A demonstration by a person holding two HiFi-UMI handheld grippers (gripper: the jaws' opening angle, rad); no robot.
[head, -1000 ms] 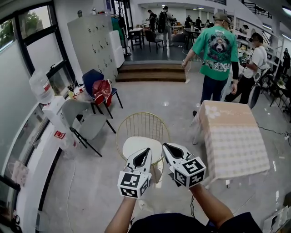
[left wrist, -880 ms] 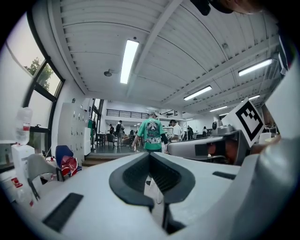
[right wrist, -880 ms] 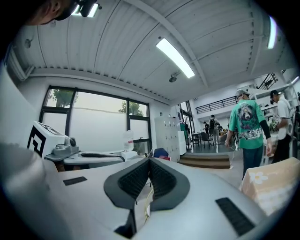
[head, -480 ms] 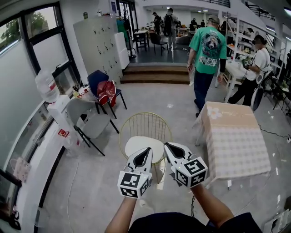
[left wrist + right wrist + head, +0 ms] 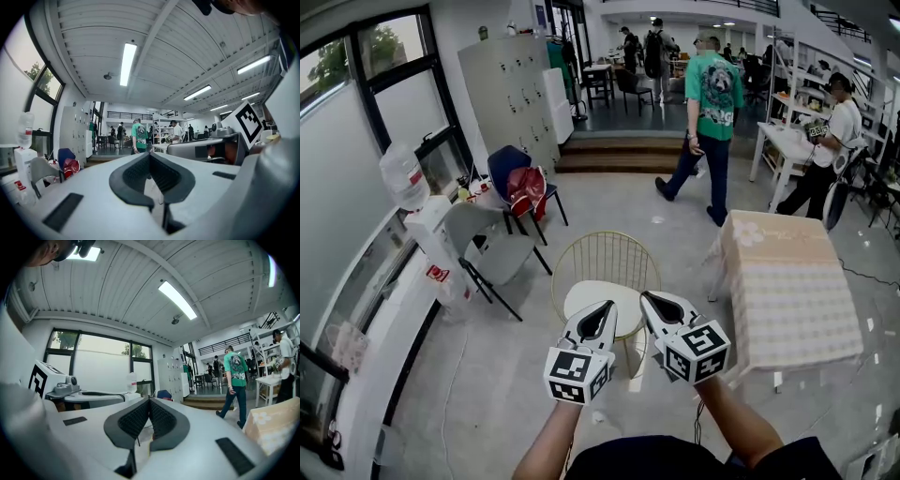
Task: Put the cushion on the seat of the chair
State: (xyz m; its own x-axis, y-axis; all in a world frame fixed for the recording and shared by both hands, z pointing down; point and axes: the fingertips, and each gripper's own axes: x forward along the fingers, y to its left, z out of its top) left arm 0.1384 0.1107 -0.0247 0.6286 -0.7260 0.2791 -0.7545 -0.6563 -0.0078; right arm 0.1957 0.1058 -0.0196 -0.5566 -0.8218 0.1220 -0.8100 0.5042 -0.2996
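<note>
Left gripper (image 5: 603, 307) and right gripper (image 5: 648, 298) held shut before chair (image 5: 605, 251).
Head view: a round white cushion (image 5: 584, 298) is seen already on the seat, just ahead of and below both grippers, neither nearer. Gripper views: both pairs of jaws are shown closed on nothing.

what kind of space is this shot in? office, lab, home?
Probably a shared office or lab workspace, not a home: a bank of lockers beside the windows, a water dispenser, and a person standing at a workbench further back.
</note>
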